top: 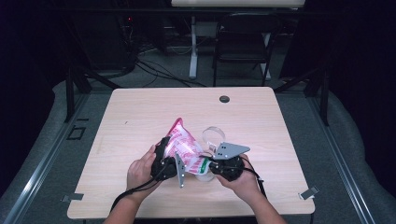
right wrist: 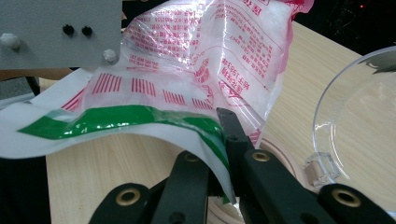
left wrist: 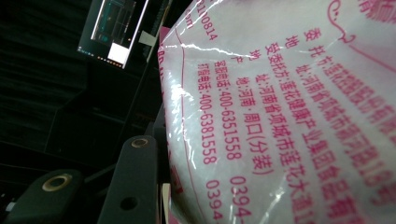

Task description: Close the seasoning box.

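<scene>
**Two grippers holding a printed bag above a light wooden table**

A person is sitting at the near edge of the pale wood-grain table (top: 140, 116), lifting a clear plastic bag printed in pink, with a green band along one edge (top: 186, 149), just above the near middle of the tabletop. From the high view, the left gripper (top: 164, 161) is meeting the bag's left side and the right gripper (top: 224, 165) is meeting its near right end, with a hand behind each tool. Just beyond the bag, a clear round plastic lid (top: 212, 136) is standing over a container that is mostly hidden.

The right gripper view is bringing out what the high view cannot: the black jaws are pinched shut on the bag's green-banded edge (right wrist: 140, 116), the film curling over them. The transparent lid (right wrist: 359, 121) is rising at the right there, hinged by a small clear clasp to a pale wooden rim below. A grey plate of the other gripper is sitting at the upper left.

The left gripper view is pressing in close on the bag (left wrist: 289, 121), rows of pink characters and telephone digits running across film over a white, grainy filling. One black jaw is lying against the bag's edge; the other is hidden, so whether this gripper is clamping the bag cannot be told.

The bag is looking crumpled and glossy, its pink top corner pointing to the far side.
</scene>
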Motion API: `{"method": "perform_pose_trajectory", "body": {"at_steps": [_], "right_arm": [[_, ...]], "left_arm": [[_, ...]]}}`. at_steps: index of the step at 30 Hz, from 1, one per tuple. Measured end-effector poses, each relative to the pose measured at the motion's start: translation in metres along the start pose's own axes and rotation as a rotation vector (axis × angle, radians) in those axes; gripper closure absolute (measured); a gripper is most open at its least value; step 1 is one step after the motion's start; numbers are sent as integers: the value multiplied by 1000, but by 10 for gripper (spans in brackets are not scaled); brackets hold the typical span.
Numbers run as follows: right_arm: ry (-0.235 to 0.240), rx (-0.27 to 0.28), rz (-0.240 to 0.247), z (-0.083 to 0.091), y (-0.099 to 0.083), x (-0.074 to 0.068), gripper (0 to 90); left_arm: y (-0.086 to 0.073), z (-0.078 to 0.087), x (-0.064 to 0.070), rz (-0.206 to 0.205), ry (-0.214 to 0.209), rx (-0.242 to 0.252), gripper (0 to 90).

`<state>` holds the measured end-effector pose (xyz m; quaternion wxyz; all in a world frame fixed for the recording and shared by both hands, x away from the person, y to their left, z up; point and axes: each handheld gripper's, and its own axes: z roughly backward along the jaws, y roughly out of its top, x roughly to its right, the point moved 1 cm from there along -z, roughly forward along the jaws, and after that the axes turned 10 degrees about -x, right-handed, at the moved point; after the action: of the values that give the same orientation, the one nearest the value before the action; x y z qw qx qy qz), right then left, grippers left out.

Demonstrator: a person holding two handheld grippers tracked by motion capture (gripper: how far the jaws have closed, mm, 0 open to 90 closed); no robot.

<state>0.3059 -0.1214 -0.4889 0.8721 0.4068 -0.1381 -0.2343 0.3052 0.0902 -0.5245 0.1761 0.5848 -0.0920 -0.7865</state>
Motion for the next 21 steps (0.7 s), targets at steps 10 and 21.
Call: {"method": "perform_pose_trajectory", "body": {"at_steps": [10,21], "right_arm": [[5,1,-4,0,0,1,900],[3,-4,-7,1,-1,3,900]], "left_arm": [[1,0,0,-9,11,4,616],[5,0,-3,-65,15,-6,616]]}}
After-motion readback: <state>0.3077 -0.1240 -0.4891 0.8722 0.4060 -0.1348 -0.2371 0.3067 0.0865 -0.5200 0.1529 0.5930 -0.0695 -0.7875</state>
